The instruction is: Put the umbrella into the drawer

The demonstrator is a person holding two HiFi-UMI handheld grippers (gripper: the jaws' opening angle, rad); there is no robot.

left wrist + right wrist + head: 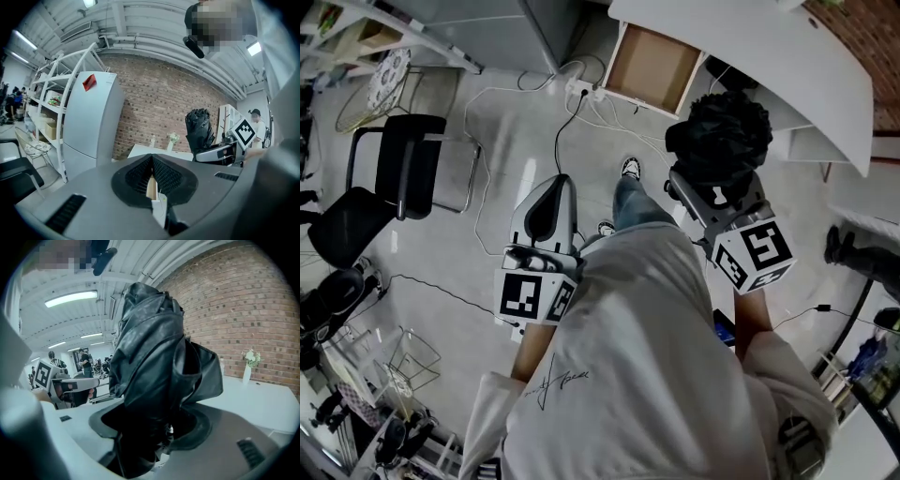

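A folded black umbrella (720, 139) stands up out of my right gripper (698, 187), which is shut on it; in the right gripper view the umbrella (150, 362) fills the middle and hides the jaws. An open wooden drawer (652, 67) hangs under the white desk (787, 56) ahead, a short way left of the umbrella. My left gripper (551, 214) is held lower at the left, jaws closed together with nothing between them (151, 180). The umbrella (200, 131) also shows at the right of the left gripper view.
A black chair (398, 178) stands at the left, with wire shelving (366, 37) behind it. A power strip and cables (581, 92) lie on the floor before the drawer. A grey fridge (89, 122) and a brick wall (159, 108) are ahead. The person's feet (628, 169) are below.
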